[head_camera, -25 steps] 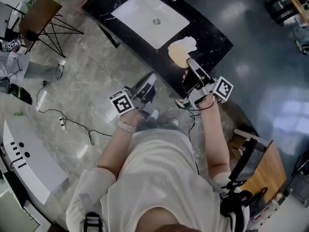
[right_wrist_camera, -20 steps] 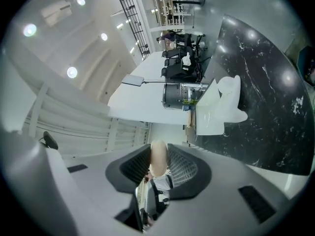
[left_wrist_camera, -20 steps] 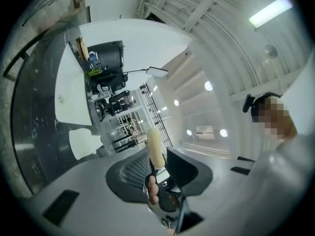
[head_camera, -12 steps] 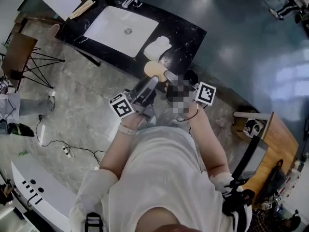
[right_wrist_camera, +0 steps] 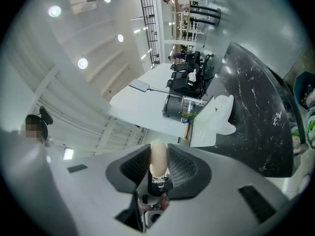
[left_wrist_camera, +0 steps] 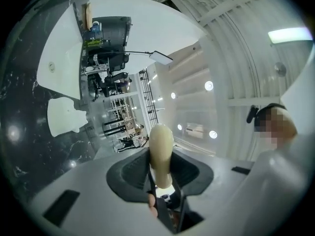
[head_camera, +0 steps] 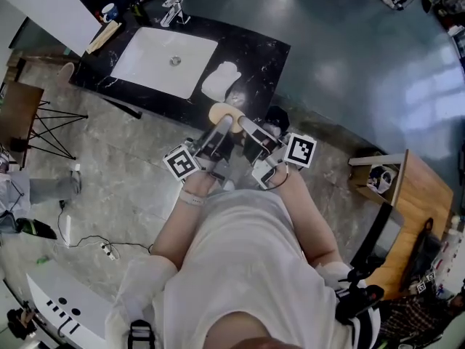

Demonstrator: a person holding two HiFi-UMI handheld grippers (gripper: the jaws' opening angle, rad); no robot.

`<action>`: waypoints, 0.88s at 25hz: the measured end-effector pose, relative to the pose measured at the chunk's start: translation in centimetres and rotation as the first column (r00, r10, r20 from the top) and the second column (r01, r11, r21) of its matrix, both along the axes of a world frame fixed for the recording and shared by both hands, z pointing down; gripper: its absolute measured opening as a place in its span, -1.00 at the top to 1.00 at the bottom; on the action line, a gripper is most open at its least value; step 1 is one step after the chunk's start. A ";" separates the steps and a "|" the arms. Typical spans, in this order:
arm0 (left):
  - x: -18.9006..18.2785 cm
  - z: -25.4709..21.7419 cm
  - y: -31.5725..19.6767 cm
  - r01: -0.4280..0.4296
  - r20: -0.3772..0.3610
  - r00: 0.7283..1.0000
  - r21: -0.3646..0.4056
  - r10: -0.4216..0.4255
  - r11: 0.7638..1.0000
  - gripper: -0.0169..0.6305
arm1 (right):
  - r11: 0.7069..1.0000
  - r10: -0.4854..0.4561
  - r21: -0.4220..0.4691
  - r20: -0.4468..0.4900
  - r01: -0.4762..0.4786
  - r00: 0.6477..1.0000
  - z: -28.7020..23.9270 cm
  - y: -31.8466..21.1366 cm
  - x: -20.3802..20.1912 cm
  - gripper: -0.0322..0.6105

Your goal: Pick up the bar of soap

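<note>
The bar of soap (head_camera: 220, 112) is a tan oval held in the air just in front of the black counter's near edge. My right gripper (head_camera: 240, 121) is shut on it from the right. My left gripper (head_camera: 224, 125) reaches it from the left; its jaws are closing and the pads touch both faces. In the left gripper view the soap (left_wrist_camera: 161, 146) stands edge-on between the left gripper's (left_wrist_camera: 161, 173) dark pads. In the right gripper view the soap (right_wrist_camera: 158, 157) sits pinched deep in the right gripper (right_wrist_camera: 157, 167).
The black marble counter (head_camera: 258, 53) holds a white sink (head_camera: 145, 67) with a faucet (head_camera: 174, 7) behind it and a white cloth (head_camera: 220, 81) to its right. A wooden table (head_camera: 418, 202) stands right, a folding chair (head_camera: 22, 115) left, cables on the floor.
The right gripper drew the soap back from over the counter toward my body. The left gripper rose to meet it and now has its jaws around the bar.
</note>
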State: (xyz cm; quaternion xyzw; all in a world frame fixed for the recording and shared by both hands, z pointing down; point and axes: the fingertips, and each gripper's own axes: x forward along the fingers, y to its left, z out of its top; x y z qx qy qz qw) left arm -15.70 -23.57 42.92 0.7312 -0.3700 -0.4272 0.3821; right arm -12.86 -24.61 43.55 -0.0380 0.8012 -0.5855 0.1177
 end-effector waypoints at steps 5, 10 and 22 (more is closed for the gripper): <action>0.4 -0.1 -0.2 -0.029 -0.027 0.999 -0.003 0.029 1.000 0.60 | 1.000 0.025 0.004 -0.013 -0.025 1.000 0.0 -0.1 0.4 0.53; 0.6 0.0 0.0 -0.039 -0.029 0.999 -0.013 0.039 0.999 0.60 | 0.999 0.041 -0.014 -0.017 -0.041 0.999 0.2 0.1 0.7 0.53; 0.1 0.9 1.7 -0.041 -0.036 0.999 -0.035 0.040 0.999 0.60 | 0.998 0.044 -0.037 -0.032 -0.045 0.999 1.1 1.9 0.2 0.53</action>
